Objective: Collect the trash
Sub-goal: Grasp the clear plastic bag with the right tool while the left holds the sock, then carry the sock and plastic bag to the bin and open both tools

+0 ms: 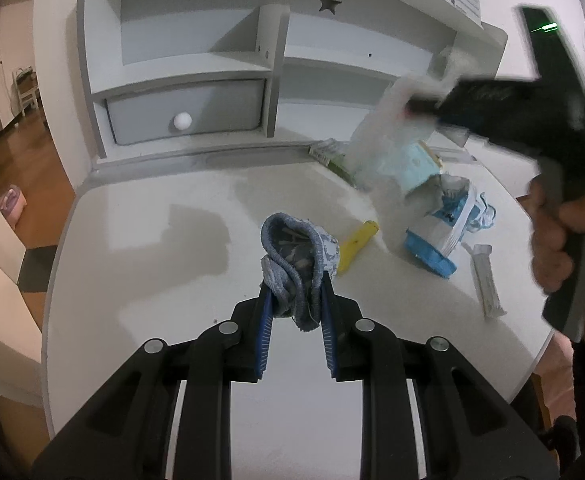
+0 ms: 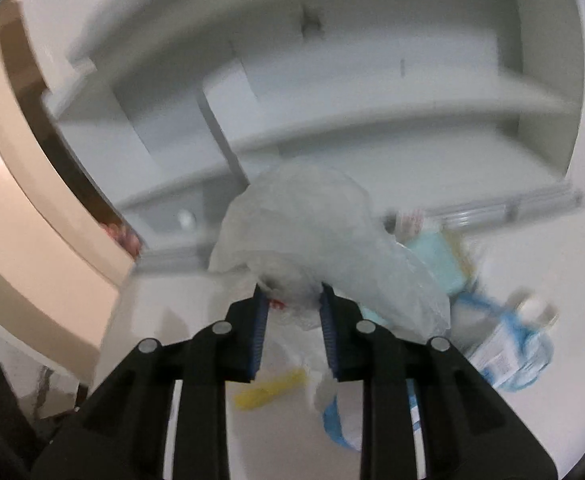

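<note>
My left gripper (image 1: 294, 280) has its jaws clenched on a blue-grey knitted cloth pouch (image 1: 296, 258), lifted over the white table (image 1: 152, 240). My right gripper (image 2: 294, 296) grasps a crumpled translucent plastic bag (image 2: 312, 232), blurred, apparently clear of the table. Beside the pouch lies a yellow plastic strip (image 1: 358, 244); past that, a blue-and-white paper carton (image 1: 444, 236).
</note>
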### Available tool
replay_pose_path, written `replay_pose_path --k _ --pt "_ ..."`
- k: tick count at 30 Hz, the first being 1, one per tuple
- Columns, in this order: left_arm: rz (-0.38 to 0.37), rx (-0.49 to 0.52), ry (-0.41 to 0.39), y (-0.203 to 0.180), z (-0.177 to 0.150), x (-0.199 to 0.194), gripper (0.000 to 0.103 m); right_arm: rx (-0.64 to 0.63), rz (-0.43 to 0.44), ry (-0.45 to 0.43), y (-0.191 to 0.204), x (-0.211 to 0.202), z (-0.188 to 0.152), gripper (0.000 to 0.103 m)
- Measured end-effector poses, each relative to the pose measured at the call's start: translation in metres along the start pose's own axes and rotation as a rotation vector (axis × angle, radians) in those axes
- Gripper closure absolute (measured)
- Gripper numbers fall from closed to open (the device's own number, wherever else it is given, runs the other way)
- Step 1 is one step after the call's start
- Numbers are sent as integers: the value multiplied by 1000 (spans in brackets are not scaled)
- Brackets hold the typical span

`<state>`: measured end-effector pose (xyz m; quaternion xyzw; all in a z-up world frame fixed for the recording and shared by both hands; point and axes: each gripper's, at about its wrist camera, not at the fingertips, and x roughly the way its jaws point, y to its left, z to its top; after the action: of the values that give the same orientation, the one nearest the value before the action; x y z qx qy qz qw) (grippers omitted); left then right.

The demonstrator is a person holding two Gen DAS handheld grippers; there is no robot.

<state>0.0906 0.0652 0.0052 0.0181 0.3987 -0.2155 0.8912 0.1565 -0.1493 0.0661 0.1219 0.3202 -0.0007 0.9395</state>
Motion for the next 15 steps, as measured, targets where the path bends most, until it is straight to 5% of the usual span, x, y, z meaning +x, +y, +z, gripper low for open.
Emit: replay_pose_path --k 7,11,15 --pt "-66 28 -28 -36 18 -6 82 -27 -10 -19 -33 -52 4 78" --pt "-152 75 -37 -82 30 -5 82 51 -86 -61 -107 -117 -23 78" --pt "-338 176 -34 -167 40 2 82 149 -226 -105 -183 -188 -68 78"
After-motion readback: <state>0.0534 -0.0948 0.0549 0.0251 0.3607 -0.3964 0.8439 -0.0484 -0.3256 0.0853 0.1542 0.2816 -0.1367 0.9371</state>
